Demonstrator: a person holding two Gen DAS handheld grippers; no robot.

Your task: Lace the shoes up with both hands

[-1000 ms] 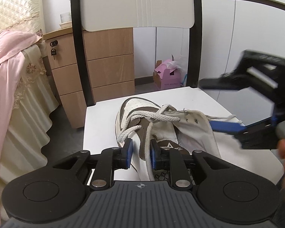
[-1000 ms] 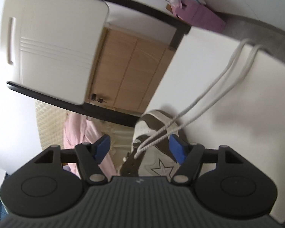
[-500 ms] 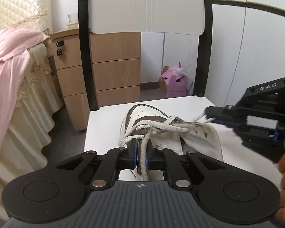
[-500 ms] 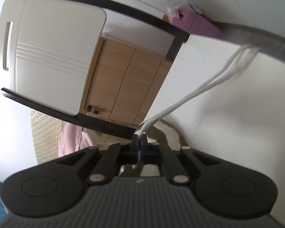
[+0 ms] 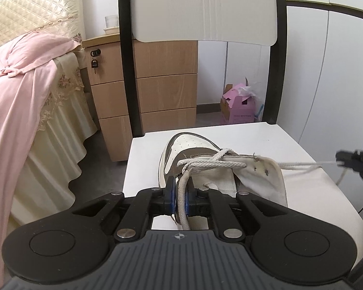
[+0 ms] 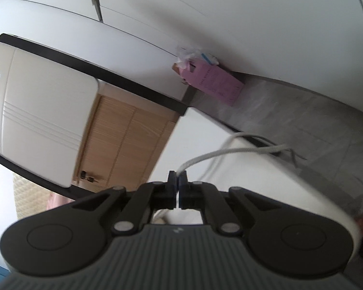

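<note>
1. Ahead of the left gripper (image 5: 180, 199): the shoe (image 5: 205, 164) blocks the chair seat (image 5: 290, 145).
2. Beyond it, the chair back (image 5: 203, 9) closes off.
3. To its right, the taut lace (image 5: 302, 165) crosses the seat; bare seat lies behind it.

Your left claw (image 5: 180, 199) is matte black, its two fingers lined with blue pads (image 5: 172, 198) on the inner faces. Behind the fingers, angled black link bars carry round silver screws (image 5: 125, 233), and each side ends in a broad black disc with a raised ring. A grey ribbed plate with a small crosshair mark sits in the middle. Your right claw (image 6: 178, 188) has the same build: black fingers, silver screws, twin discs, grey ribbed plate.
</note>
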